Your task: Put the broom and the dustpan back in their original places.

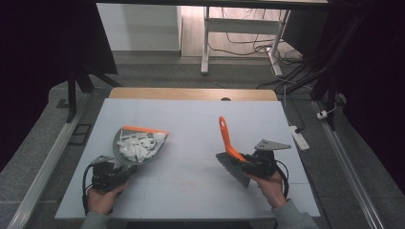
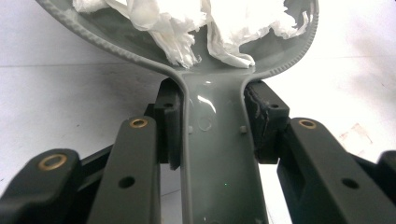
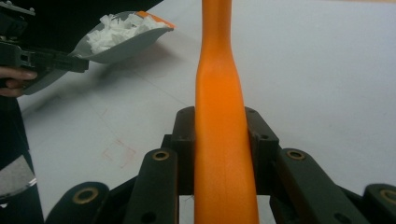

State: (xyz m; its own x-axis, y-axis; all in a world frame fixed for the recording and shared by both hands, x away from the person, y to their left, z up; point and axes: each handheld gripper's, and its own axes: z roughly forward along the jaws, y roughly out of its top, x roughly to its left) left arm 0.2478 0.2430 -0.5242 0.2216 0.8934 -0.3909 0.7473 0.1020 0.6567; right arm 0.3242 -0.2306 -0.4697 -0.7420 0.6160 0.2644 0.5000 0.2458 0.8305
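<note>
Pale grey table (image 1: 191,119), wooden far edge, faint reddish square mark (image 3: 119,153)

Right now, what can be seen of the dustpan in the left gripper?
The dustpan is grey, plastic-looking, with a ribbed rim and an orange strip along its front lip. It holds a heap of torn white paper scraps. Its flat grey handle is clamped between the fingers of the left gripper, which holds it slightly above the white table, lip pointing away from the person.
</note>
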